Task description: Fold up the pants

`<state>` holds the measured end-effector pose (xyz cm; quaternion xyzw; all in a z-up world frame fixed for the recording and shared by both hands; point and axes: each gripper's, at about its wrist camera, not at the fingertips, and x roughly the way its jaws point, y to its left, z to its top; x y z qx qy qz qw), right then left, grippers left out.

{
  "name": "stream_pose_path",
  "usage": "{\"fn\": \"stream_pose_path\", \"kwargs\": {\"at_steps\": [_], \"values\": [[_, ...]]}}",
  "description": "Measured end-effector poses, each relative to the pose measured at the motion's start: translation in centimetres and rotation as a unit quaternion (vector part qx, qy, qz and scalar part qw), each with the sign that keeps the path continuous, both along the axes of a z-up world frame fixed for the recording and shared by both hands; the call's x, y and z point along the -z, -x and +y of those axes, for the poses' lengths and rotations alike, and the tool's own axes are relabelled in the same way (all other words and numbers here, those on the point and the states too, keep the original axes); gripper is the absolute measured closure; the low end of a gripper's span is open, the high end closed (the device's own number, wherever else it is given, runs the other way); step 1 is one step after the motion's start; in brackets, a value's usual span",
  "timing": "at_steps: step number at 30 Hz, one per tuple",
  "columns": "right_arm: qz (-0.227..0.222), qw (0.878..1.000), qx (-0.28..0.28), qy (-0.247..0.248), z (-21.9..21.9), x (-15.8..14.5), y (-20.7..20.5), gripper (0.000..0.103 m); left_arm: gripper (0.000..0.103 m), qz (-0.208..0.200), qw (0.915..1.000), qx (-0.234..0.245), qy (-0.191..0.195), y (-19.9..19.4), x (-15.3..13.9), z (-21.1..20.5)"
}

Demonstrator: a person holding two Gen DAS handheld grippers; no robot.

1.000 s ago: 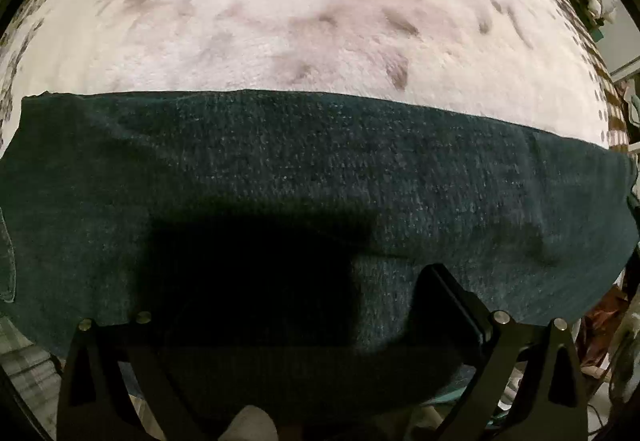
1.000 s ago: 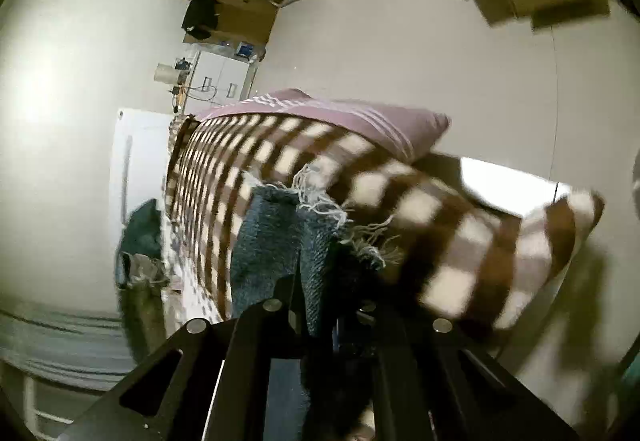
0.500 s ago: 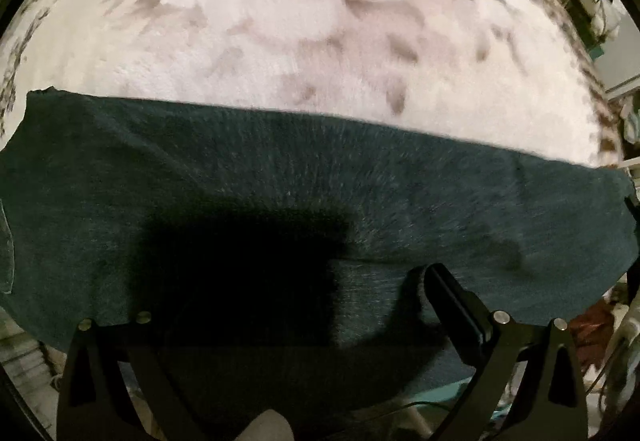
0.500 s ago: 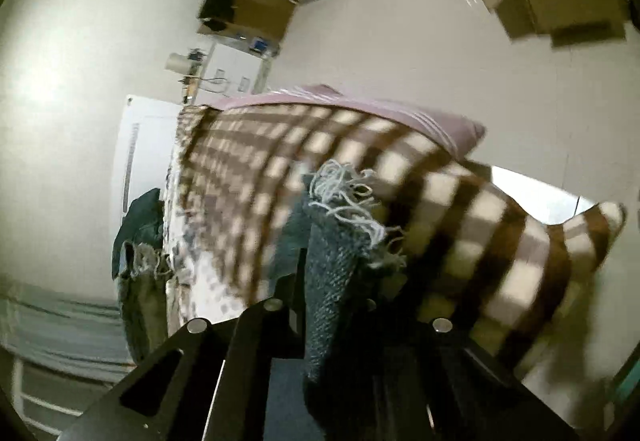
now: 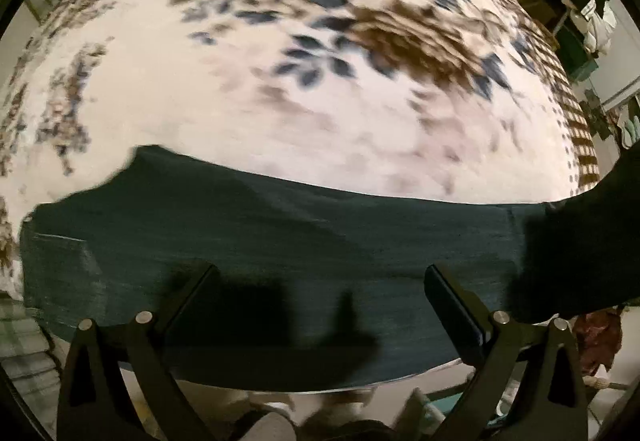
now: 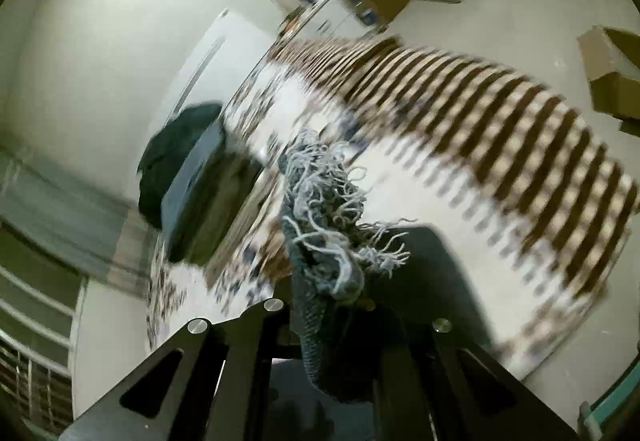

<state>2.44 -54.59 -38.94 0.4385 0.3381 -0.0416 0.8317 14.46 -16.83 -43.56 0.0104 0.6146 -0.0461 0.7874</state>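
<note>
Folding looks barely begun: the pants [image 5: 280,241] lie flat on the bed [image 5: 240,101], right hand-held gripper [image 6: 332,305] clamping the frayed hem [image 6: 328,209], left hand-held gripper [image 5: 320,281] spread empty.

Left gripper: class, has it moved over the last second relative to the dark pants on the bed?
Yes. The left gripper has drawn back: more floral blanket shows beyond the pants, whose far edge sits lower.
</note>
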Motion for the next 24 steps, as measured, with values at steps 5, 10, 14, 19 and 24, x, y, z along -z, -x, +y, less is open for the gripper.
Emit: {"fn": "stream_pose_path", "kwargs": {"at_steps": [5,10,14,19,24], "values": [[0.022,0.998,-0.053,-0.014,8.6,2.2,-1.2,0.096,0.000,-0.004,0.9997,-0.025,-0.001,1.0,-1.2,6.4],[0.057,0.992,-0.116,-0.006,17.4,6.1,-1.9,0.096,0.000,0.004,0.9965,-0.084,-0.001,2.4,-2.0,14.2],[0.085,0.983,-0.161,0.017,23.4,9.1,-1.8,0.096,0.000,0.019,0.9915,-0.128,-0.012,4.3,-1.2,19.9],[0.142,0.965,-0.210,0.069,29.9,13.0,-2.2,0.086,0.000,0.050,0.9818,-0.183,-0.013,7.6,0.6,25.6],[0.188,0.945,-0.264,0.052,35.6,15.1,-2.2,0.054,0.000,0.070,0.9707,-0.229,-0.017,10.4,2.4,29.8]]}}
